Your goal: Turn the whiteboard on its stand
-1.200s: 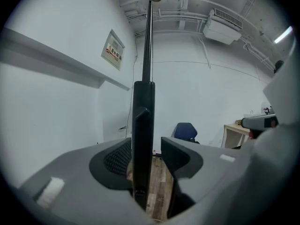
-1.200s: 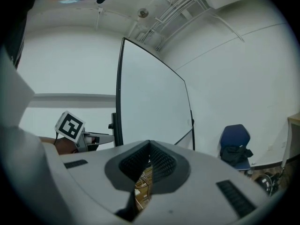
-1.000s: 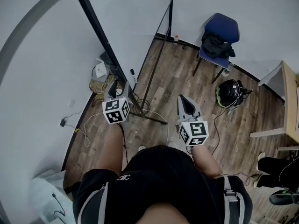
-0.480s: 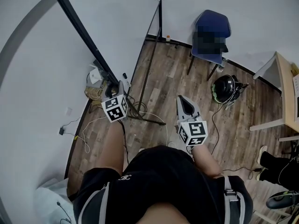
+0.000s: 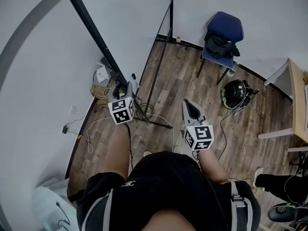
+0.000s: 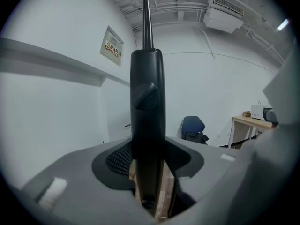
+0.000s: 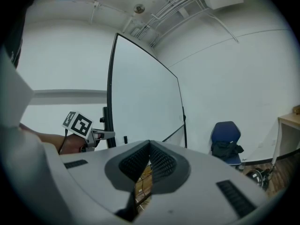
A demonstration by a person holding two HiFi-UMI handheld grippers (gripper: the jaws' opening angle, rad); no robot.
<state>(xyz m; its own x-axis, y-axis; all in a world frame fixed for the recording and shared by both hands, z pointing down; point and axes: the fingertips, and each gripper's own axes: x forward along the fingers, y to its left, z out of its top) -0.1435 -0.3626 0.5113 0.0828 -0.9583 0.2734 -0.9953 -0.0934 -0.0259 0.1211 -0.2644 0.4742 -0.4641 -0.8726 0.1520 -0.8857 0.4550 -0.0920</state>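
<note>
Left tongs [image 5: 129, 87] clamp the black side edge [image 5: 91, 30] of the whiteboard [image 5: 137, 23], which stands upright near the wall corner. Right tongs [image 5: 188, 105] are pressed together, empty, over open floor [image 5: 192, 81]. Cables [image 5: 103, 88] crowd the stand's foot [image 5: 156, 122]; chair [image 5: 222, 35] and helmet [image 5: 235, 94] sit well apart

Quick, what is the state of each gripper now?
Left gripper: shut on the whiteboard frame.
Right gripper: shut, holding nothing.

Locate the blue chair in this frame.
In the head view, the blue chair stands at the upper right against the white wall, with a dark bundle on its seat. It is just beyond the black helmet lying on the wood floor.
</note>
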